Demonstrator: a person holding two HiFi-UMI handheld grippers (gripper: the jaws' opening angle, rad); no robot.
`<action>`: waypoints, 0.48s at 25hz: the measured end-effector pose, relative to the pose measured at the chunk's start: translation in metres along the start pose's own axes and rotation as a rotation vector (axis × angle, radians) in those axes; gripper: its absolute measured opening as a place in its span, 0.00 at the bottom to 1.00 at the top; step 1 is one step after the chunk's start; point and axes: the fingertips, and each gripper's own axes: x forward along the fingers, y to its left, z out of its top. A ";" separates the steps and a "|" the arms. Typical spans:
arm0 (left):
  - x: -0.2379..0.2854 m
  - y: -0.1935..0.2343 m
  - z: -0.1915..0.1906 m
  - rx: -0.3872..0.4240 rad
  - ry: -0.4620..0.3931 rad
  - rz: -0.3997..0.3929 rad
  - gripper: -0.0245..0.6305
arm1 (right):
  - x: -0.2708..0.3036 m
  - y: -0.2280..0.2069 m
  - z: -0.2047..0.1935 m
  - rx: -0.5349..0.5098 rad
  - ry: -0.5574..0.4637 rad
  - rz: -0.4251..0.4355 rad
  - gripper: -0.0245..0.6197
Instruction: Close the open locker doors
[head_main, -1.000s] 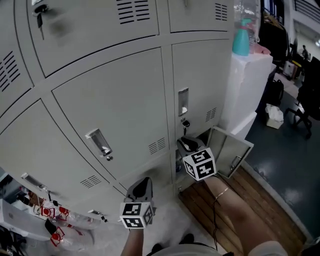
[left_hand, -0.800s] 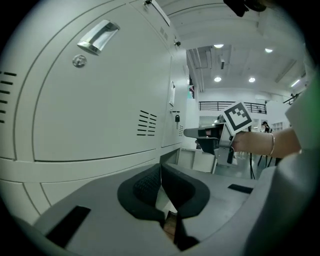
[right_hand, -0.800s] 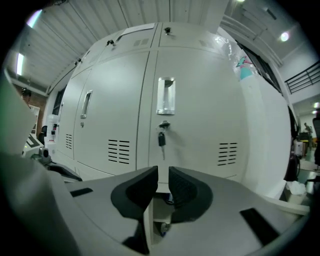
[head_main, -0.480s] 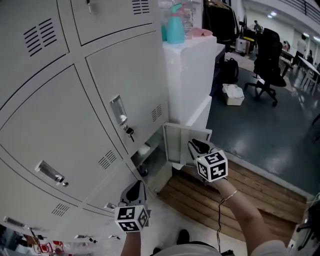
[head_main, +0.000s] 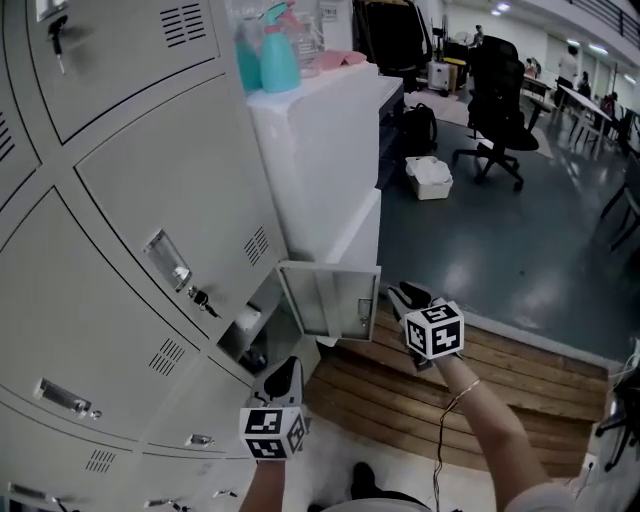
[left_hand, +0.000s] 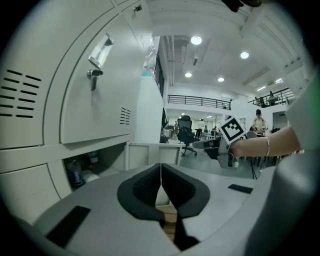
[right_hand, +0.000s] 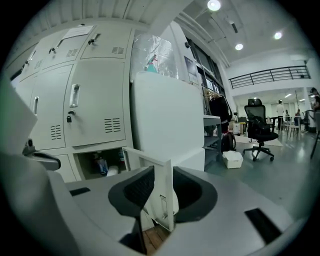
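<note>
The bottom locker's door (head_main: 330, 300) stands open, swung out from its compartment (head_main: 255, 330). My right gripper (head_main: 405, 297) is at the door's free edge, on its outer side. In the right gripper view the jaws (right_hand: 163, 187) have just been opening, and the door's edge (right_hand: 150, 165) shows between them without either pad pressing on it. My left gripper (head_main: 283, 378) hangs low in front of the open compartment, jaws shut (left_hand: 161, 172) and empty. The left gripper view also shows the right gripper (left_hand: 220, 150).
Bottles (right_hand: 101, 165) stand inside the open compartment. A white cabinet (head_main: 320, 150) with a teal spray bottle (head_main: 280, 60) stands right of the lockers. A wooden pallet (head_main: 400, 390) lies below the door. An office chair (head_main: 497, 100) and a white box (head_main: 428, 177) stand farther off.
The head view has swung right along the lockers. My right gripper went from the locker front to the open door's free edge. The left gripper followed, staying low.
</note>
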 end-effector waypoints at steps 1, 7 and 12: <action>0.007 -0.004 0.000 0.002 0.006 -0.011 0.07 | 0.004 -0.004 -0.002 -0.001 0.005 0.007 0.20; 0.044 -0.019 -0.006 0.002 0.044 -0.047 0.07 | 0.038 -0.018 -0.011 0.003 0.021 0.072 0.25; 0.059 -0.018 -0.010 -0.008 0.057 -0.035 0.07 | 0.064 -0.023 -0.008 0.056 -0.005 0.128 0.28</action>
